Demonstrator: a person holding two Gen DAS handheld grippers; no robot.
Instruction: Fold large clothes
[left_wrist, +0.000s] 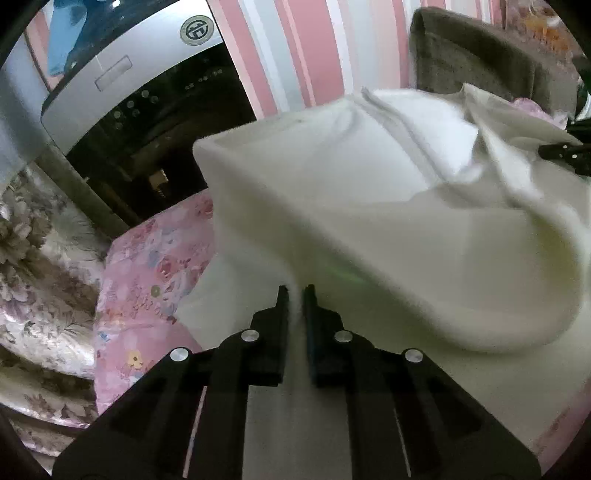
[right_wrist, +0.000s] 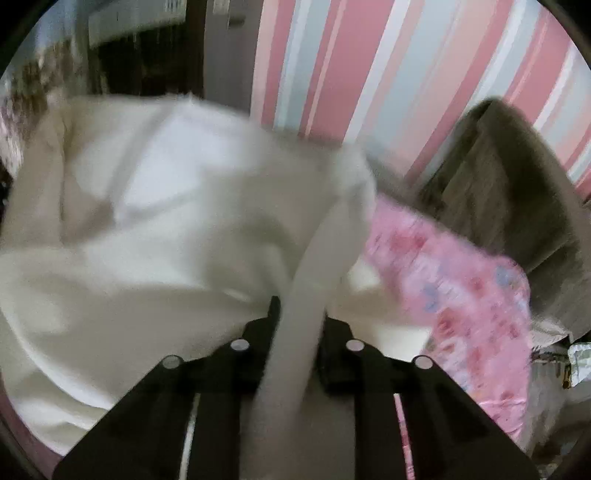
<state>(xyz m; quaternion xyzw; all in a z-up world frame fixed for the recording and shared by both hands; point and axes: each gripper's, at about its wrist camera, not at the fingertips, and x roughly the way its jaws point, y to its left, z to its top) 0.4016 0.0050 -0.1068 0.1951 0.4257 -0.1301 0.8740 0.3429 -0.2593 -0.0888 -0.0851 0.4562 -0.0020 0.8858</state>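
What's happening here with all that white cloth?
A person is folding a large white garment on a pink flowered sheet, using a two-finger gripper in each hand. The left gripper is shut on a thin edge of the cloth. The right gripper is shut on a thicker bunched strip of it. Part of the cloth is lifted and billowing, so a fold seems to be under way.

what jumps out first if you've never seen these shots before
A big white garment billows across the middle of both views, lifted off the pink floral bedspread. Each gripper pinches a bit of it: the left gripper clamps a thin edge, the right gripper a thicker band. Behind, a pink-and-blue striped wall stands out.
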